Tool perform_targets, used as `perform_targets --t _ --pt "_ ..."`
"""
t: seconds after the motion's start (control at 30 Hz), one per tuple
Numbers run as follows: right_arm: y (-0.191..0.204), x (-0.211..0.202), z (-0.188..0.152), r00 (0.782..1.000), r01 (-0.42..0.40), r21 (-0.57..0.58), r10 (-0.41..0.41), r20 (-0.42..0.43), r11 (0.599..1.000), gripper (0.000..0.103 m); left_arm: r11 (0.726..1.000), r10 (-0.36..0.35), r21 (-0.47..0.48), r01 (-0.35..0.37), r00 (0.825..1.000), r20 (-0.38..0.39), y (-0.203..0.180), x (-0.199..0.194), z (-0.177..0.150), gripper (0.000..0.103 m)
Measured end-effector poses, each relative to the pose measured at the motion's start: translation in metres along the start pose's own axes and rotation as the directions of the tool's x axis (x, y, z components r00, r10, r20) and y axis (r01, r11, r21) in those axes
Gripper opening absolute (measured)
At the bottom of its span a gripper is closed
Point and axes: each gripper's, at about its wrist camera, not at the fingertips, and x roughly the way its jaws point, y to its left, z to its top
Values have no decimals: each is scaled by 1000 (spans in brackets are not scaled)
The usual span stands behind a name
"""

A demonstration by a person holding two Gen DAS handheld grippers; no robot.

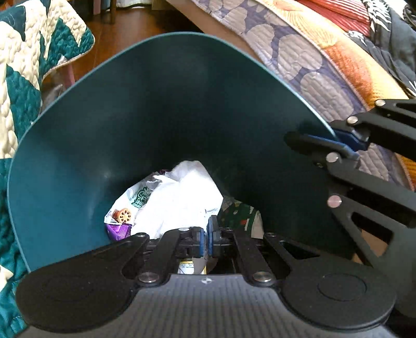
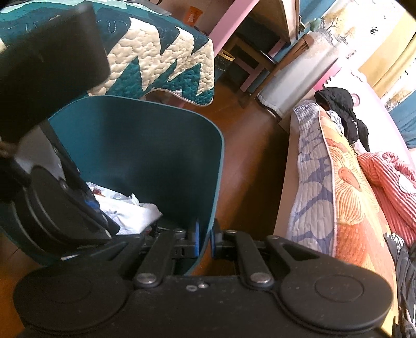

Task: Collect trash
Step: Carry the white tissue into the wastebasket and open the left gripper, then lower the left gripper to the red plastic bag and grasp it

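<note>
A dark teal trash bin [image 1: 161,109] stands on the wooden floor, also in the right wrist view [image 2: 145,145]. Inside lie crumpled white paper [image 1: 182,197], a snack wrapper with purple print [image 1: 124,215] and a green patterned wrapper [image 1: 238,215]. My left gripper [image 1: 207,238] is inside the bin, just above the trash, jaws shut with nothing between them. My right gripper [image 2: 204,238] is shut on the bin's rim, one finger inside and one outside the wall. It shows in the left wrist view [image 1: 335,145], clamped on the rim at the right.
A teal and white quilt [image 2: 161,65] hangs over furniture to the left of the bin. A bed with a patterned cover [image 2: 325,187] runs along the right. Pink table legs [image 2: 228,23] and a chair stand behind on the wooden floor [image 2: 249,156].
</note>
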Motion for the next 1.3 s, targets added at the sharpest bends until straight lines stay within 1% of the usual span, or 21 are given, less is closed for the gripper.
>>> perform_targets --t 0.13,0.2,0.23,0.3,0.33,0.37,0.4,0.43,0.47,0.57,0.63,0.77,0.87,0.97,1.13,1.2,1.23,1.3 --pt "-1 0 -2 1000 -1 3 1 -1 1000 8 1000 19 -14 -19 1000 -2 1 3 -1 6" --pt "-2 1 -3 1000 0 5 0 -3 1000 8 1000 15 -23 -15 1000 -8 1 4 0 7" --pt "-3 1 -3 1000 -2 7 2 -3 1000 8 1000 13 -27 -14 1000 -10 1 4 0 9" --pt "-3 1 -2 1000 -2 8 2 -5 1000 8 999 20 -28 -20 1000 -2 1 2 -1 17" --pt "-4 1 -2 1000 -4 10 4 -5 1000 8 999 25 -25 -25 1000 6 1 0 -1 28" --pt "-4 1 -2 1000 -5 12 5 -6 1000 8 999 33 -22 -32 999 14 1 -2 -2 48" --pt "-5 2 -2 1000 -6 14 6 -6 1000 8 999 40 -22 -39 999 25 1 -5 -2 61" --pt "-5 2 -2 1000 -6 15 6 -7 1000 8 999 45 -25 -44 998 43 1 -9 -3 81" --pt "-6 3 -2 1000 -7 18 7 -8 1000 8 999 46 -28 -44 997 61 1 -14 -4 82" --pt "-8 4 -1 1000 -11 27 11 -12 1000 8 999 50 -15 -49 996 79 1 -25 -5 82" --pt "-9 6 -1 1000 -10 32 11 -15 999 8 999 53 -6 -53 993 107 3 -37 -8 82" --pt "-11 8 -2 1000 -11 38 11 -21 999 8 999 50 0 -50 989 140 8 -60 -12 82" --pt "-11 9 -1 1000 -13 41 13 -23 999 8 998 34 38 -41 985 170 8 -83 -19 82" --pt "-12 10 -2 1000 -13 48 14 -26 999 8 995 17 96 -36 982 186 5 -104 -28 82" --pt "-16 13 -3 999 -14 60 16 -34 998 8 983 -57 184 23 982 178 -5 -127 -49 82" --pt "-16 14 -3 999 -15 66 17 -37 998 8 973 -95 225 55 981 169 -12 -133 -59 82" --pt "-17 14 -3 999 -15 66 18 -38 998 8 963 -126 256 83 980 156 -18 -134 -64 82" --pt "-17 15 -3 999 -15 69 18 -39 997 8 949 -163 292 116 977 139 -27 -132 -75 89"
